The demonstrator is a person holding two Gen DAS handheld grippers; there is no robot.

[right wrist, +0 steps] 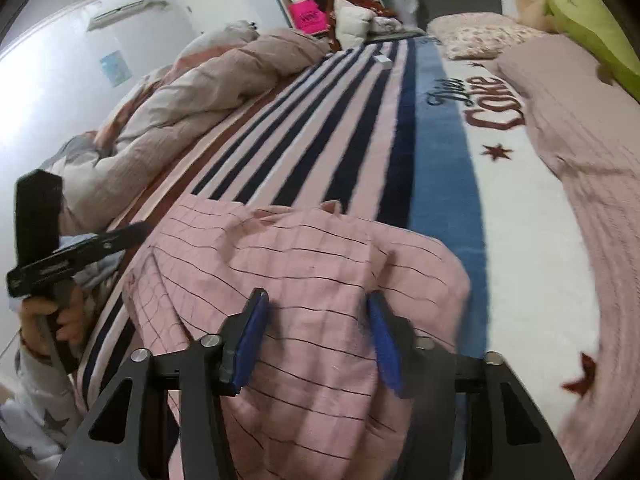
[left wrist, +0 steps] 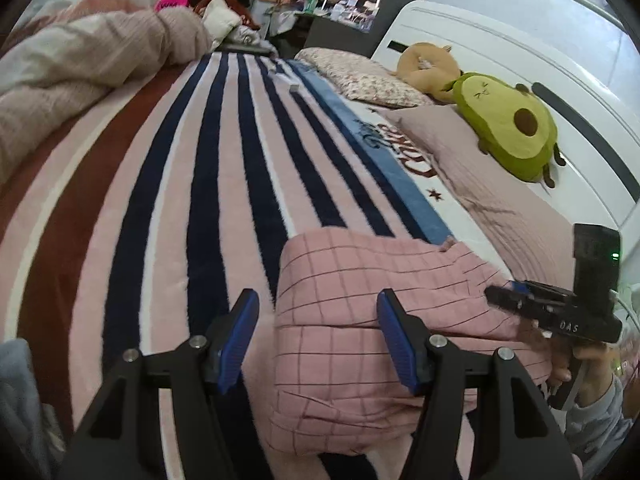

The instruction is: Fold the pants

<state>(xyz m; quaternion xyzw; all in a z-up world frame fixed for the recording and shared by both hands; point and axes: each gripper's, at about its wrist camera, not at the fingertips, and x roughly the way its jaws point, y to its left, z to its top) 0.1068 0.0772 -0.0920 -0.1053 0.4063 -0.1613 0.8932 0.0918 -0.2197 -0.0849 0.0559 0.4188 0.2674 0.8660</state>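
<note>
The pink checked pants (left wrist: 360, 320) lie folded in a bundle on the striped blanket (left wrist: 200, 200) of a bed. My left gripper (left wrist: 316, 328) is open, its blue pads (left wrist: 236, 336) straddling the left part of the bundle just above it. The right gripper shows from the side at the bundle's right edge (left wrist: 520, 300), held in a hand. In the right wrist view the pants (right wrist: 300, 260) fill the foreground and my right gripper (right wrist: 320, 332) is open over them, holding nothing. The left gripper appears at the left (right wrist: 80, 248).
A rumpled beige duvet (left wrist: 80, 64) lies along the left side of the bed. Pillows (left wrist: 360, 76), an avocado plush (left wrist: 508, 124) and a tan plush (left wrist: 428, 64) rest by the white headboard. A mauve cover (right wrist: 580, 160) lies right. Cluttered shelves stand beyond.
</note>
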